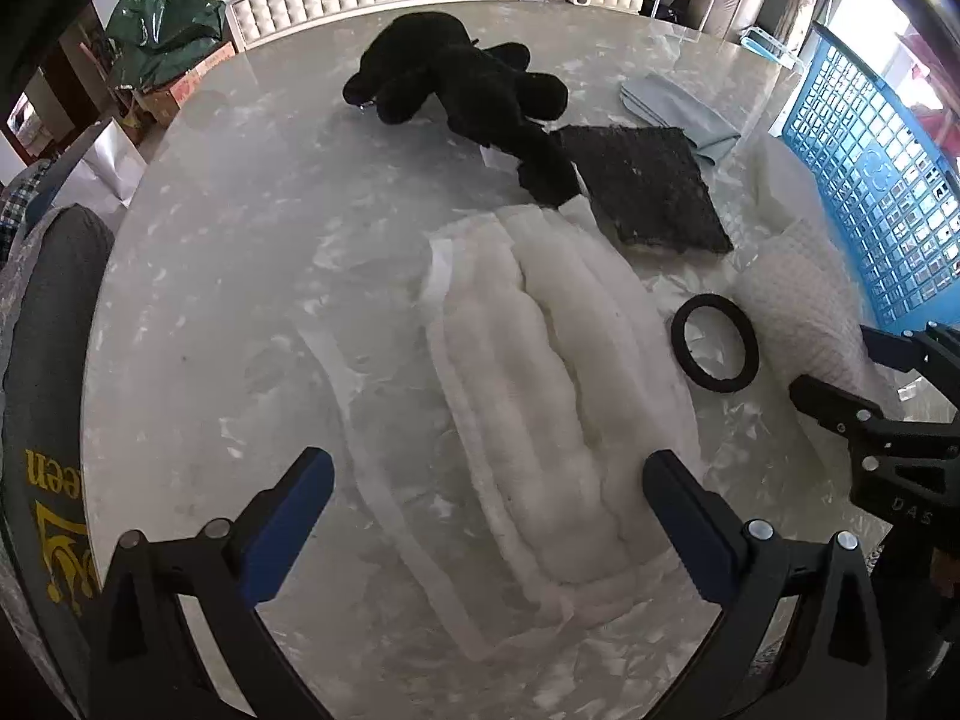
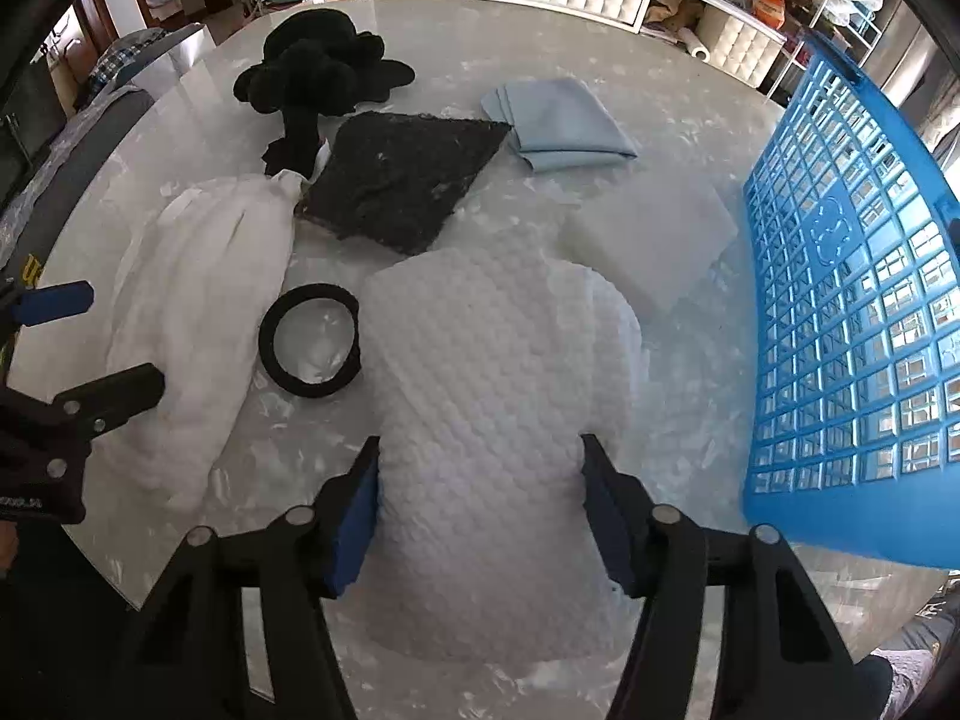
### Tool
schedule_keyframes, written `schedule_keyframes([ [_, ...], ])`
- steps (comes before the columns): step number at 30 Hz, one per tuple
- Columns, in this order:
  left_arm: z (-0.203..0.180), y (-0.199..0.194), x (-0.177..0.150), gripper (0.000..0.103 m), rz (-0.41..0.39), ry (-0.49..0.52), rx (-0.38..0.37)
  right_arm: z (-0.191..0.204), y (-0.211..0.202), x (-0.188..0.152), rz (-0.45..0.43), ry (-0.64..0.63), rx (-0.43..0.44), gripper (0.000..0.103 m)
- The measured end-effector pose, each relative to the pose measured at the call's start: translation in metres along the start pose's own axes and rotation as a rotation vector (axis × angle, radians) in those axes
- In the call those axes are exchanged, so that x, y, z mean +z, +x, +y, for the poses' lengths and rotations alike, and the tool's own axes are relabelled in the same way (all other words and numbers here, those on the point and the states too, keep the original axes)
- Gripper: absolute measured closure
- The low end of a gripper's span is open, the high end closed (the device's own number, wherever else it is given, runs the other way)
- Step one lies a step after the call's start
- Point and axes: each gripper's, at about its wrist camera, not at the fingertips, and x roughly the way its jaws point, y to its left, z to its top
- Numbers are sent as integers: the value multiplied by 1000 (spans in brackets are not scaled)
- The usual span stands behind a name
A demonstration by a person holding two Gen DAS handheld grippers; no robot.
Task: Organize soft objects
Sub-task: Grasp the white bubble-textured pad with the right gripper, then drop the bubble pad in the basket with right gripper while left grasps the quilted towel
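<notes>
The white textured pad (image 2: pixel 480 420) lies on the marble bench (image 2: pixel 630 90) directly between the right gripper's (image 2: pixel 480 507) fingers, whose blue pads (image 2: pixel 354 531) press against its two sides, so the right fingers are gripping the pad at its near end; the rest of the pad stretches forward from the fingertips. Just left of those fingers a black ring (image 2: pixel 309 339) rests flat on the bench, touching or nearly touching the pad's edge. Further left lies the white fluffy cloth (image 1: pixel 540 396), bunched in long folds; in the left wrist view it runs forward from between the left gripper's (image 1: pixel 486 483) fingers, which stand wide apart with nothing held, the right-hand finger just beside or over the cloth's edge and the left-hand finger over bare bench. Ahead of both pairs of fingers sits a dark mesh square (image 2: pixel 402 180), its near corner close to the pad, and beyond it a black plush toy (image 1: pixel 456 78), one limb of which reaches down to the far end of the fluffy cloth. A folded pale blue cloth (image 2: pixel 561 123) lies ahead and slightly right of the right fingers, with a plain white folded sheet (image 2: pixel 654 240) nearer, beside the pad's far end. To the right of the right fingers stands a blue lattice basket (image 2: pixel 852 300), its wall tilted.
</notes>
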Motion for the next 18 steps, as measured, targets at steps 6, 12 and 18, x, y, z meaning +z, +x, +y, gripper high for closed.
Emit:
schedule_keyframes([
  [6,-11,15,5,0,39,-13,-24,-5,-16,-6,-4,16,64,73],
  [12,-22,23,6,0,51,-2,-16,-10,-23,-5,-1,34,96,79],
  [18,-26,27,11,0,71,-17,-15,-15,-48,6,-19,17,92,85],
])
